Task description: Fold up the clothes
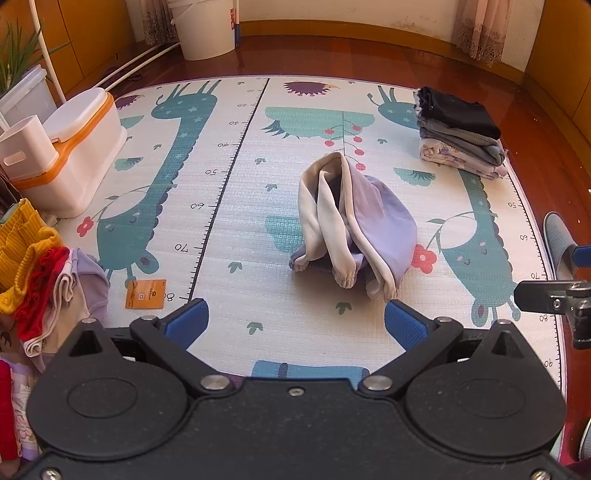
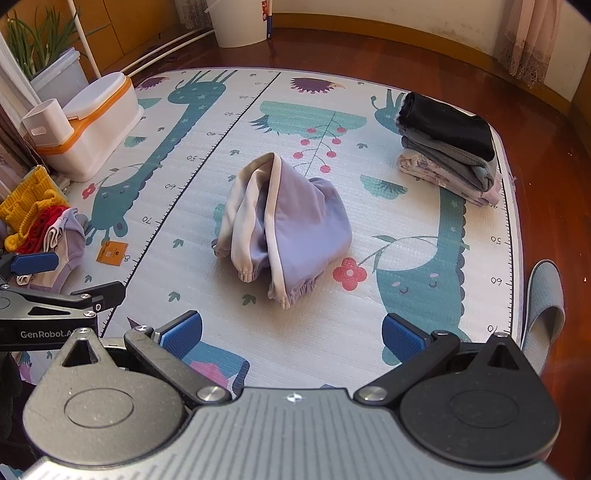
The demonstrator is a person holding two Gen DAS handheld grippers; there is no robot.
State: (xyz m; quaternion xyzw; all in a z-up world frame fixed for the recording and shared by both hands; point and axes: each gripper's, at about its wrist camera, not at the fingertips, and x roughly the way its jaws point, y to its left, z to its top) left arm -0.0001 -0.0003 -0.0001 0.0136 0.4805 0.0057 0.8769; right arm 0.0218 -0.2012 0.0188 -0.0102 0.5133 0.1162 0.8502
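Observation:
A crumpled lilac and cream pair of trousers (image 1: 354, 221) (image 2: 284, 225) lies in a heap in the middle of the play mat (image 1: 229, 206) (image 2: 192, 206). My left gripper (image 1: 295, 325) hovers just short of the heap, open with nothing between its blue pads. My right gripper (image 2: 291, 338) is likewise open and empty, a little back from the heap. A stack of folded clothes (image 1: 460, 133) (image 2: 448, 147), black on top, rests at the mat's far right. A pile of unfolded clothes (image 1: 40, 280) (image 2: 40, 225), yellow, red and lilac, lies at the left.
A white and orange plastic box (image 1: 77, 147) (image 2: 96, 125) stands at the mat's left edge. An orange card (image 1: 146, 294) (image 2: 112, 253) lies on the mat. A grey slipper (image 1: 559, 240) (image 2: 546, 299) sits on the wooden floor at the right. A white bucket (image 1: 205, 27) stands at the back.

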